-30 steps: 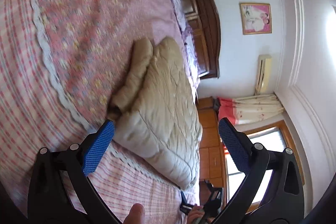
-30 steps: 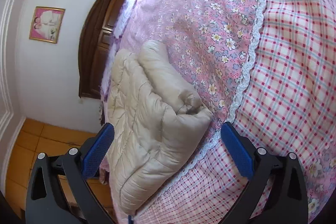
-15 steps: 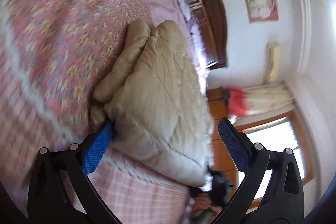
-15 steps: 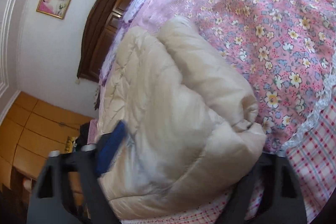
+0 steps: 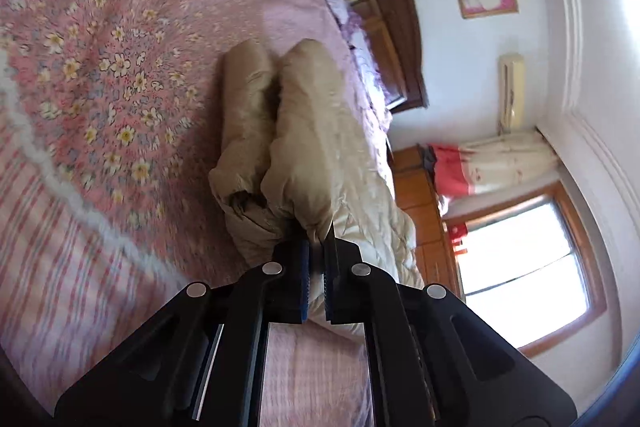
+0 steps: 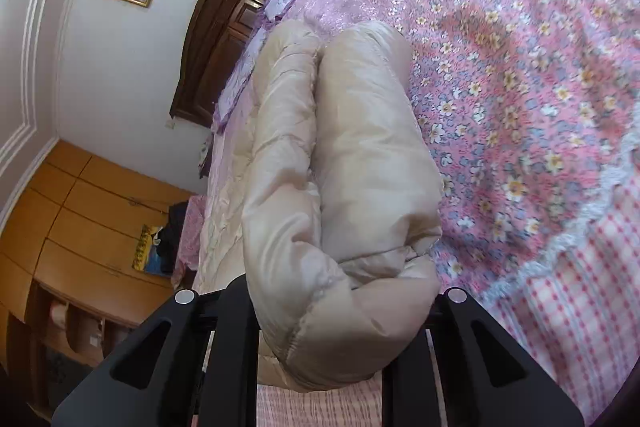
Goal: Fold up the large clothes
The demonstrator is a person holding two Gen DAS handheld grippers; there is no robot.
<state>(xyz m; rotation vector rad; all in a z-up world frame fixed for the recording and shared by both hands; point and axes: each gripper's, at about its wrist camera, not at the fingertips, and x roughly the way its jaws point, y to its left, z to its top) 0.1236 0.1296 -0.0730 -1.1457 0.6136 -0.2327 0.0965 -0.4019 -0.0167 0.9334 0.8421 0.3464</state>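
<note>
The beige jacket (image 5: 304, 131) lies folded on the floral bed (image 5: 120, 75). Left gripper (image 5: 316, 267) pinches its near edge — right gripper (image 6: 340, 311) is closing around the bulky near corner.

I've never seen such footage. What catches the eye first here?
A puffy beige quilted coat, folded into rolls, lies on a pink floral bedspread. The left gripper is clamped on a thin edge of it; the right gripper is closing around a thick fold.

Left gripper (image 5: 316, 269) shut on jacket (image 5: 312, 147) edge; right gripper (image 6: 340, 311) closing round it.
</note>
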